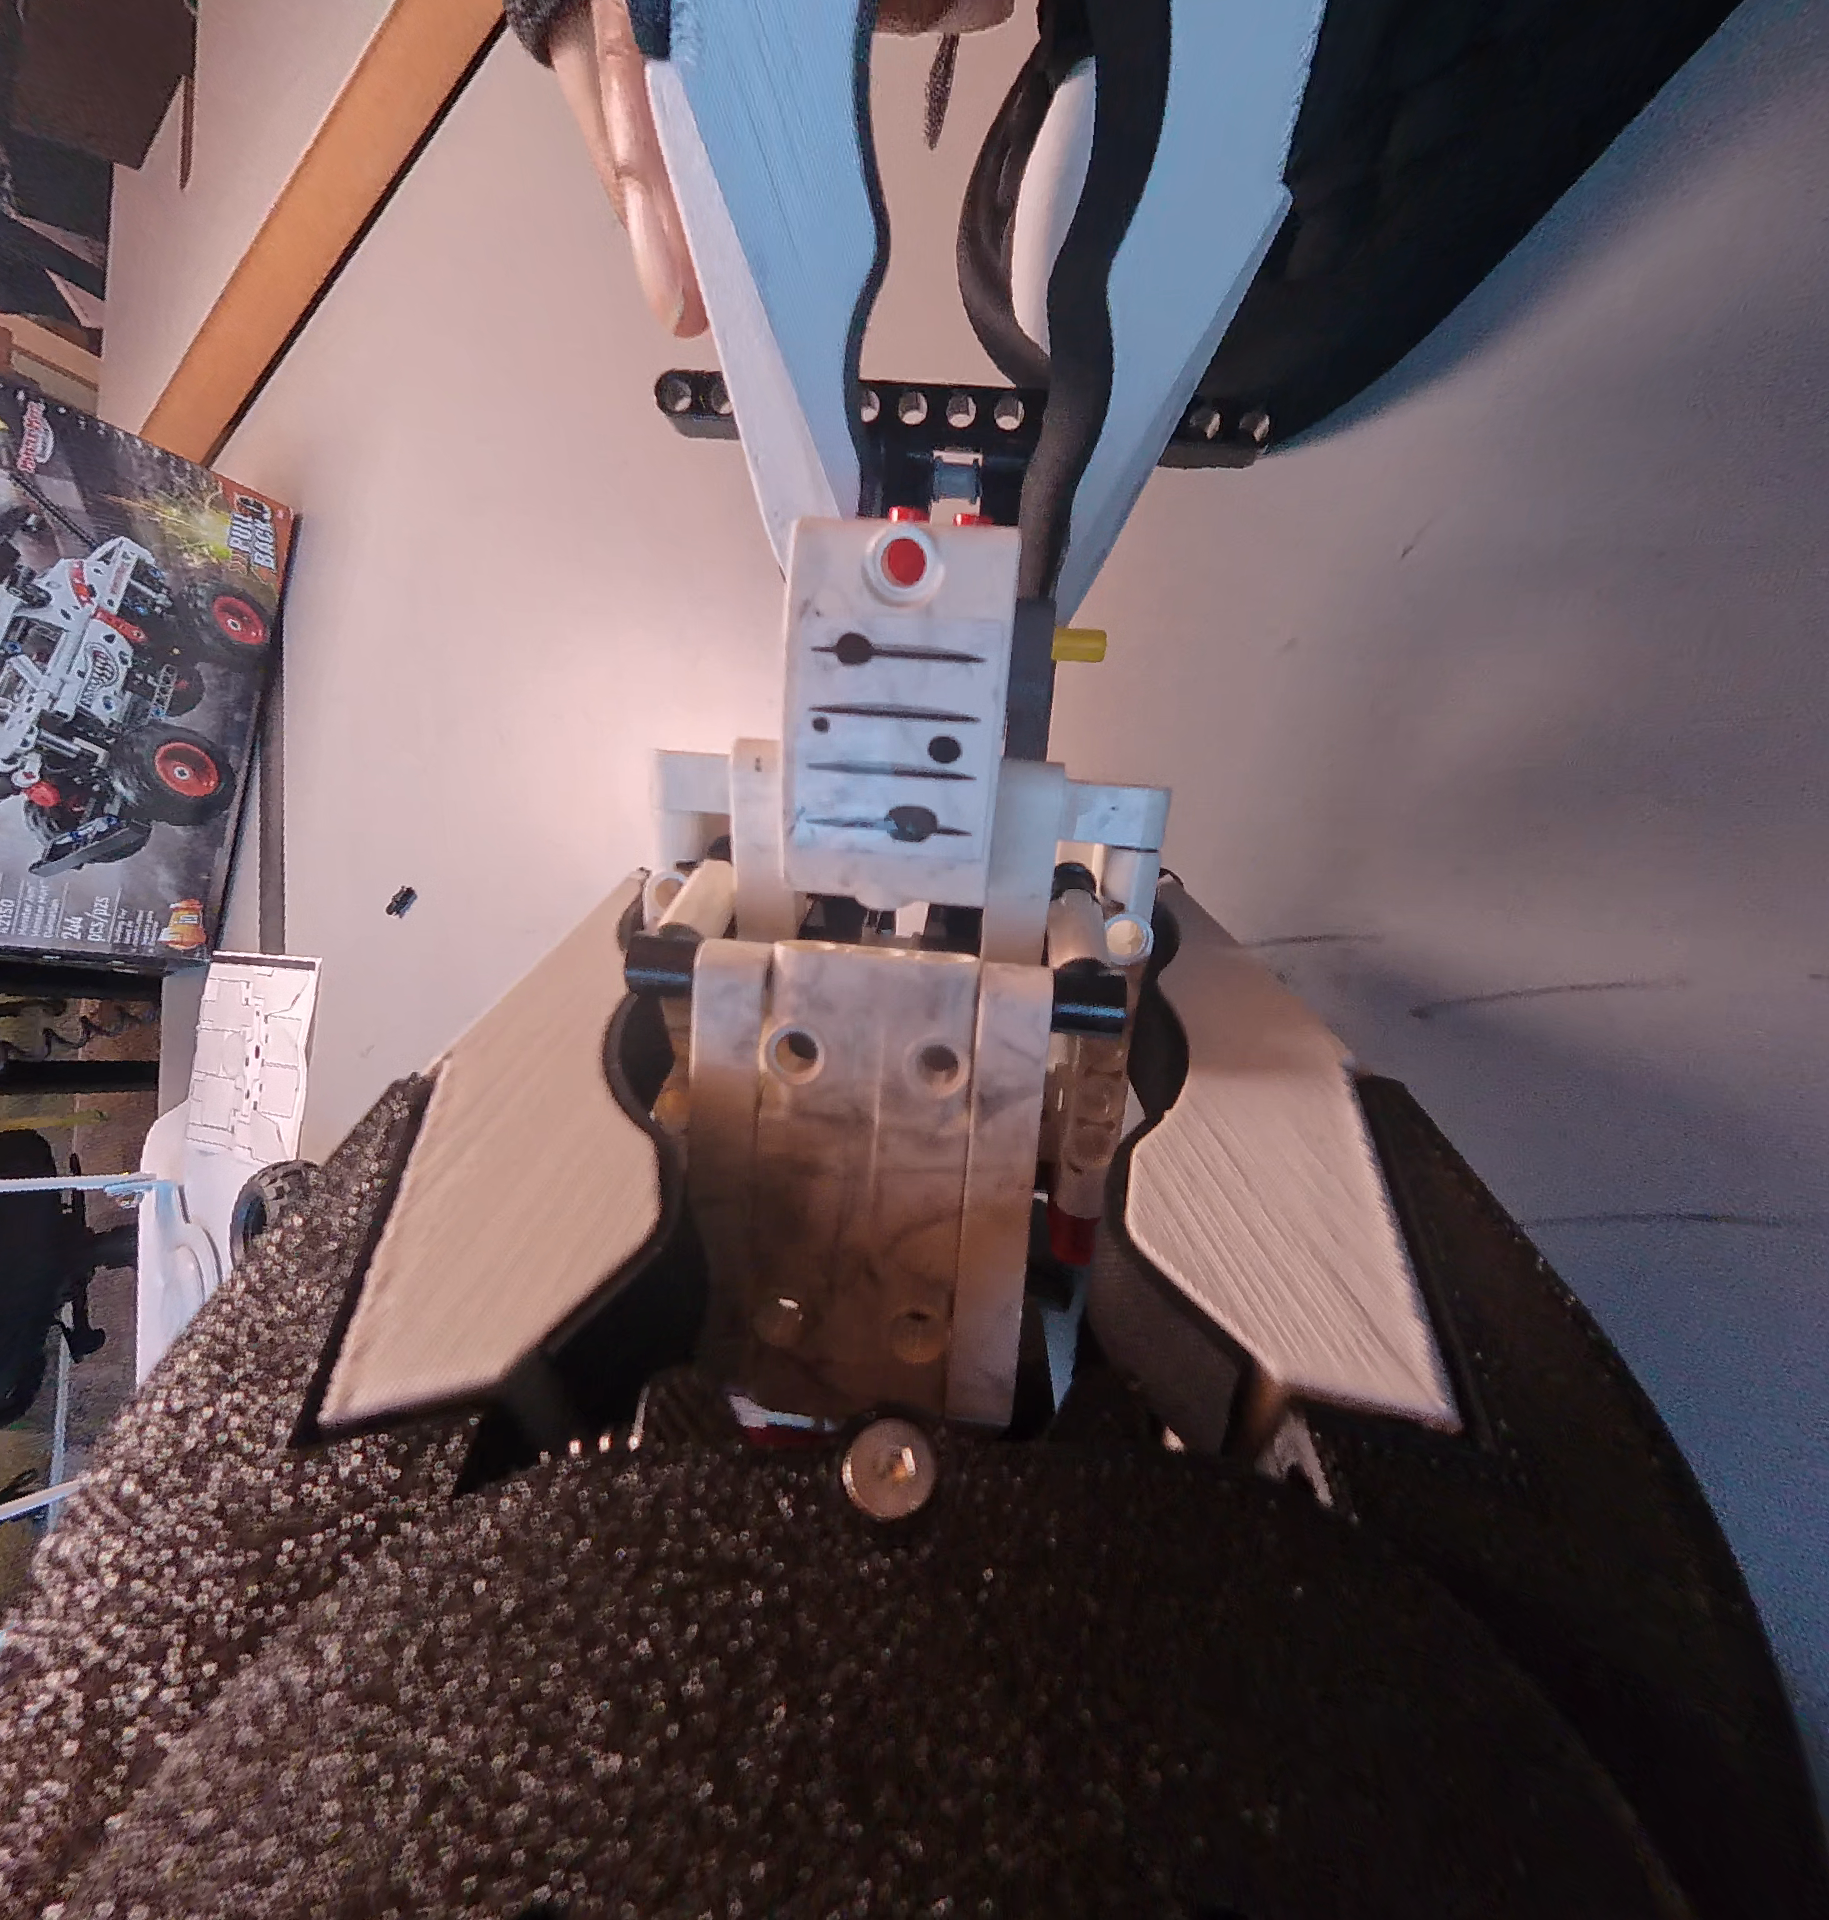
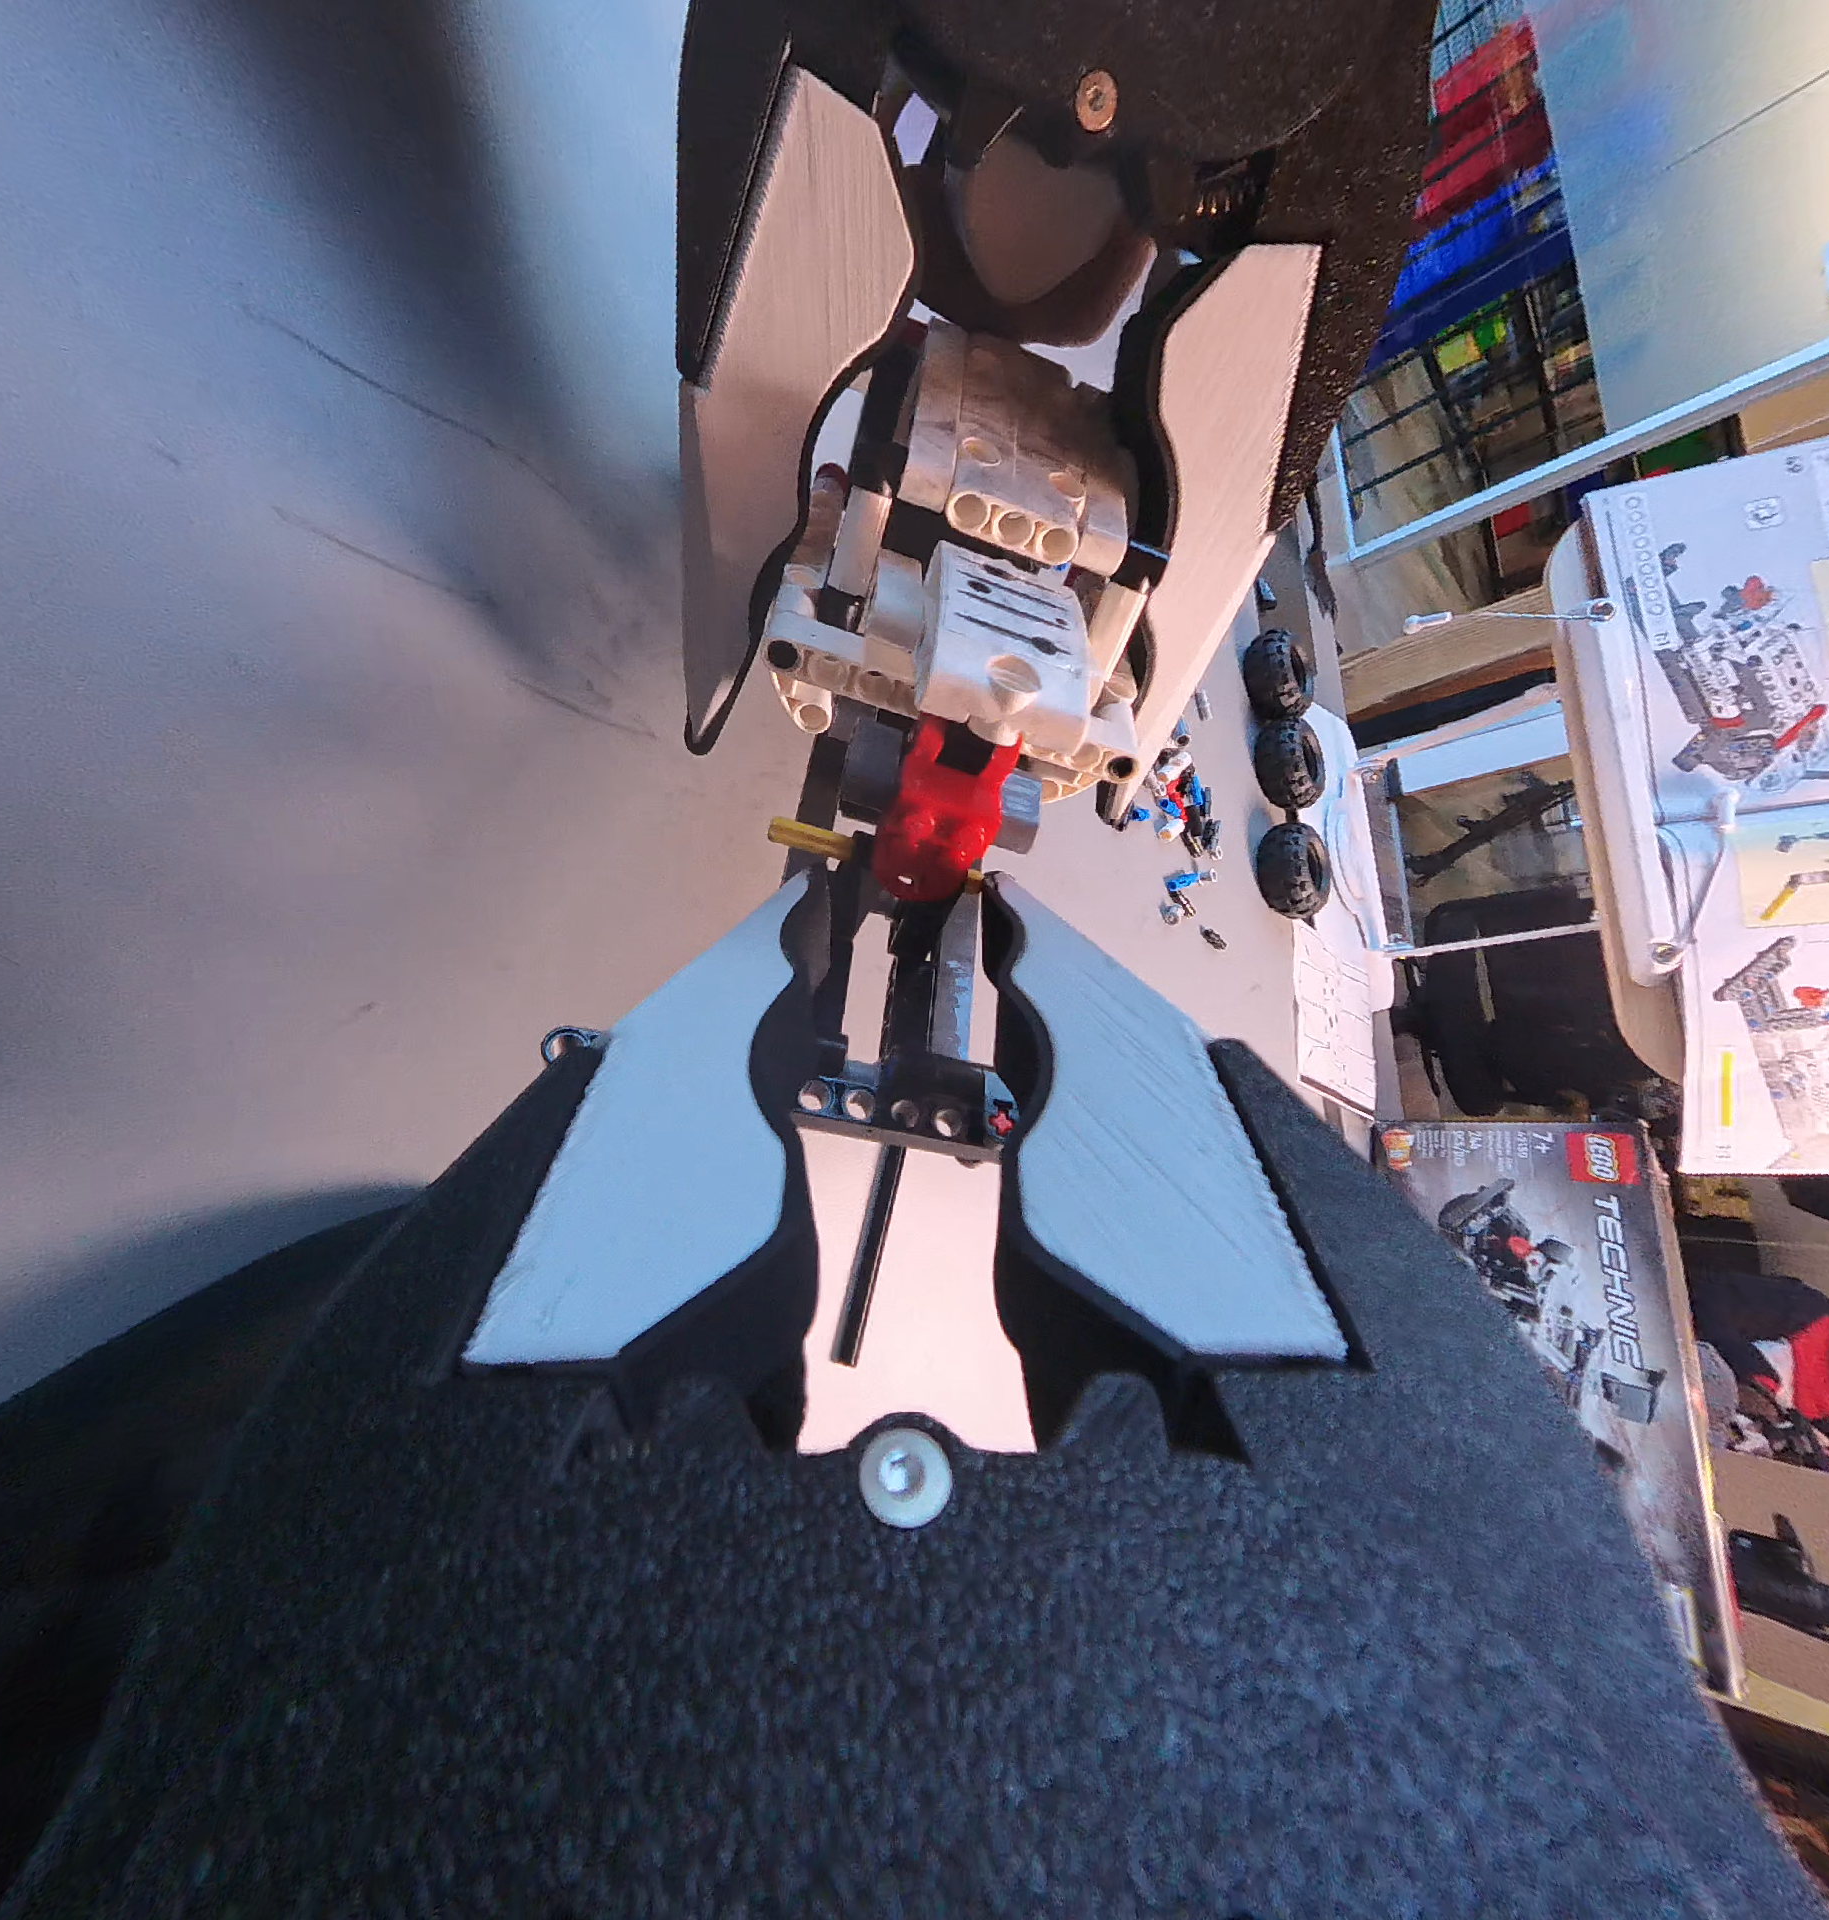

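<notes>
A partly built toy-brick truck is held between both grippers above a white table (image 1: 474,623). Its white panelled body (image 1: 889,727) with black marks and a red stud sits between my left gripper's (image 1: 894,914) fingers, which are shut on it. My right gripper (image 1: 941,520) comes in from the far side, with a person's fingers behind it. In the right wrist view, my right gripper (image 2: 894,888) is shut on the model's black beam frame (image 2: 910,1112), just behind a red piece (image 2: 936,821) and a yellow pin (image 2: 796,831). The left gripper (image 2: 915,764) holds the white body (image 2: 993,623) opposite.
The set's box (image 1: 99,707) lies at the table edge, also in the right wrist view (image 2: 1554,1299). Three black tyres (image 2: 1289,769), small loose parts (image 2: 1185,821) and a sticker sheet (image 1: 245,1049) lie nearby. An open instruction booklet (image 2: 1741,727) rests on a stand. My right fingertips sit around 4 cm from my left ones.
</notes>
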